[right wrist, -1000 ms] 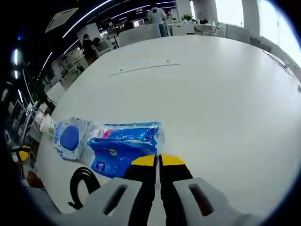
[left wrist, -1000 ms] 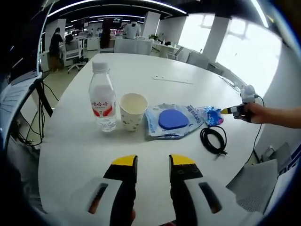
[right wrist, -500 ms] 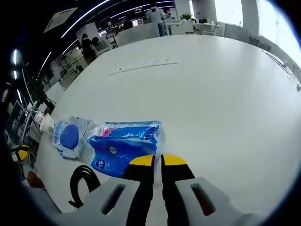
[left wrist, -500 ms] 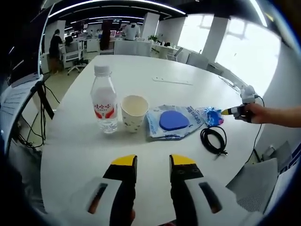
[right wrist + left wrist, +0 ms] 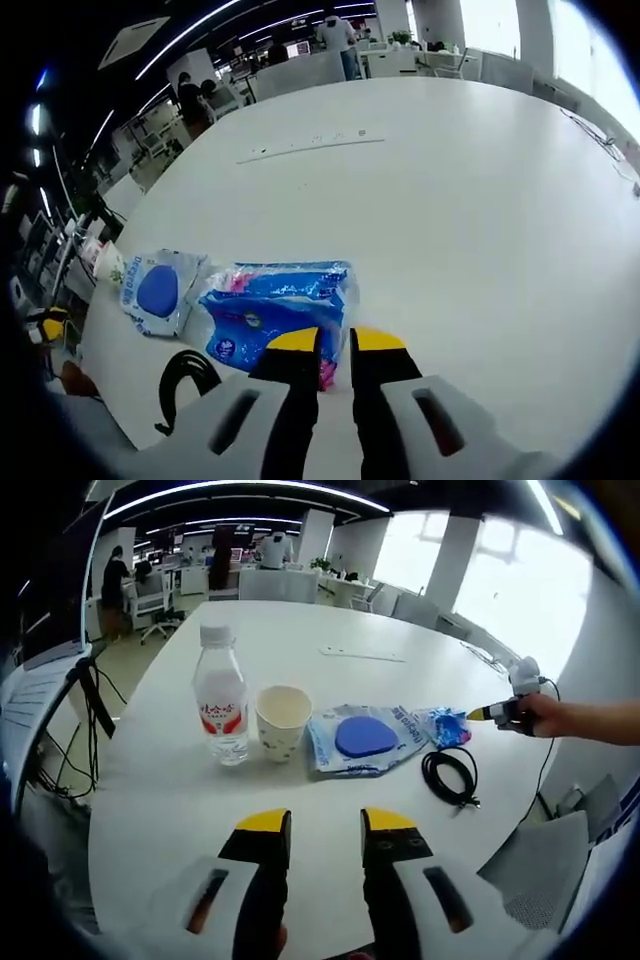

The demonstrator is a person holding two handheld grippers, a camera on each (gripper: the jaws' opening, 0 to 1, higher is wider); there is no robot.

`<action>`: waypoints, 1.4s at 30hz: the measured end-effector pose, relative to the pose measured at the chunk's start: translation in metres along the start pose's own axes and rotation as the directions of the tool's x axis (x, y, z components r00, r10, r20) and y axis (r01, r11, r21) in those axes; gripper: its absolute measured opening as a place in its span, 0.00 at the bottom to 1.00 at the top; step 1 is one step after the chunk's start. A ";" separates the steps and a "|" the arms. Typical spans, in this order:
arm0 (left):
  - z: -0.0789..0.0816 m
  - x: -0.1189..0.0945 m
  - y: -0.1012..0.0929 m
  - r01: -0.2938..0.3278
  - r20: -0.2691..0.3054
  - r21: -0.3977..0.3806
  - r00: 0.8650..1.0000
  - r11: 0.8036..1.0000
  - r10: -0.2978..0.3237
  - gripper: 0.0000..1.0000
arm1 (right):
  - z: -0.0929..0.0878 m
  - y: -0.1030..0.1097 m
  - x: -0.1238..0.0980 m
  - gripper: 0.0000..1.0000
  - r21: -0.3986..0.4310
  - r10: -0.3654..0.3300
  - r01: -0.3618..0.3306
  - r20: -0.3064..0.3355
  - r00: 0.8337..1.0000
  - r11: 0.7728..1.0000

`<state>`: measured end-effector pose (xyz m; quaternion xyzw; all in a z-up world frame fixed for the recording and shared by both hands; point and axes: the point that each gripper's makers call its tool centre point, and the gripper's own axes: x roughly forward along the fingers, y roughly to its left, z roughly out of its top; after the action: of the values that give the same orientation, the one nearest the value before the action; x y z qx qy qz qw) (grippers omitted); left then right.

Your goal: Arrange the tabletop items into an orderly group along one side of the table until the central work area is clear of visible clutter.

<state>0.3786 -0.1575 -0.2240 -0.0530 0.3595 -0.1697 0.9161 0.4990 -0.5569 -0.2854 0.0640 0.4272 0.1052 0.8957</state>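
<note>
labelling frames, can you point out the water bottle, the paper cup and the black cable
water bottle (image 5: 222, 712): left gripper view, on its red and white label
paper cup (image 5: 282, 723): left gripper view, on its outer wall
black cable (image 5: 449, 775): left gripper view, on the coiled loop

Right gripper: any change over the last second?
The right gripper opened: its jaws were shut together a second ago and now stand slightly apart at the edge of the blue tissue pack, apparently letting it go. The left gripper stayed open and idle; bottle, cup and cable stayed put.
</note>
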 end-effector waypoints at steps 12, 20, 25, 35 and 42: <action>-0.001 -0.006 -0.001 0.015 0.009 0.022 1.000 1.000 -0.015 0.27 | 0.003 0.007 -0.018 0.11 -0.060 0.041 -0.039 0.040 0.998 0.997; -0.003 -0.008 -0.003 0.038 0.010 0.039 0.999 0.999 -0.039 0.31 | -0.012 0.030 -0.037 0.16 -0.140 0.131 -0.123 0.049 0.990 0.983; -0.010 -0.010 -0.003 0.050 -0.001 0.047 0.999 0.998 -0.050 0.33 | -0.020 0.043 -0.043 0.20 -0.211 0.188 -0.180 0.020 0.982 0.961; -0.018 -0.015 -0.003 0.065 0.000 0.049 0.998 0.997 -0.065 0.34 | -0.047 0.070 -0.055 0.28 -0.299 0.242 -0.238 -0.024 0.970 0.924; -0.024 -0.018 0.000 0.067 -0.007 0.062 0.998 0.996 -0.067 0.34 | -0.053 0.086 -0.061 0.30 -0.320 0.267 -0.262 -0.029 0.963 0.910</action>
<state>0.3504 -0.1510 -0.2300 -0.0360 0.3544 -0.2116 0.9101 0.4086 -0.4873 -0.2549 -0.0248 0.3849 0.2931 0.8748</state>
